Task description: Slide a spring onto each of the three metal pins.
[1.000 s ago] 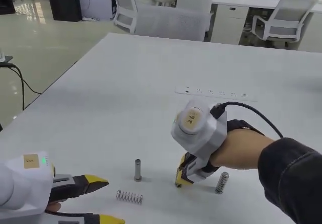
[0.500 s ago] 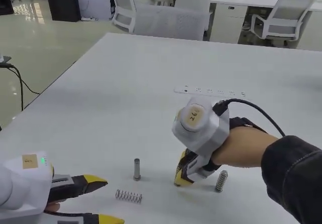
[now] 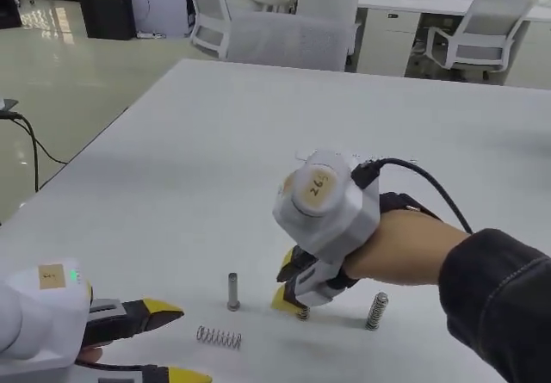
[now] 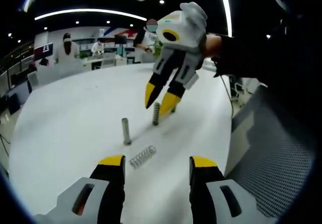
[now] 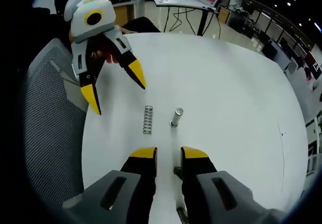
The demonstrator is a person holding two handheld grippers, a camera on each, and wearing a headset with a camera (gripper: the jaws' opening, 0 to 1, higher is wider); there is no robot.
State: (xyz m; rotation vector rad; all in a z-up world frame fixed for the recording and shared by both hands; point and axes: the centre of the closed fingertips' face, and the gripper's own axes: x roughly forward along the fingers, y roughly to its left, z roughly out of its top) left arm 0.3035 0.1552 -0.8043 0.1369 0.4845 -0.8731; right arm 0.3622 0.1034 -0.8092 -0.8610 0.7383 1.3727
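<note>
Fingers (image 5: pixel 143 156) of the right gripper (image 5: pixel 168 153) stand a little apart, with daylight between them. We see the mid pin (image 5: pixel 177 172) low in that gap, close against one finger; whether either finger touches it we cannot tell. From the head, this gripper (image 3: pixel 288 293) points steeply down, tips just above the table (image 3: pixel 258 142) and right at the mid pin (image 3: pixel 303 312). Behind the tips, at the bottom of the right gripper view, a coil shows on the sprung pin (image 5: pixel 180 214). From the head, that sprung pin (image 3: pixel 376 311) stands upright just beside the gripper, on the hand's (image 3: pixel 405 250) side.

Fingers (image 4: pixel 111 161) of the left gripper (image 4: pixel 157 161) are spread wide and hold nothing. Just past their tips lies the spring (image 4: pixel 142 156), flat on the table, on the line between them. Beyond it we see the bare pin (image 4: pixel 125 131), upright, apart from the spring. Farther on, the right gripper (image 4: pixel 161 98) hangs over the mid pin (image 4: pixel 156 113).

From the head, the left gripper (image 3: pixel 176 344) sits low at the table's near edge. The spring (image 3: pixel 218 337) is just ahead of it, the bare pin (image 3: pixel 232 291) a little beyond. The bare pin stands between the spring and the right gripper. A cable (image 3: pixel 430 185) loops up from the right gripper over the hand.
</note>
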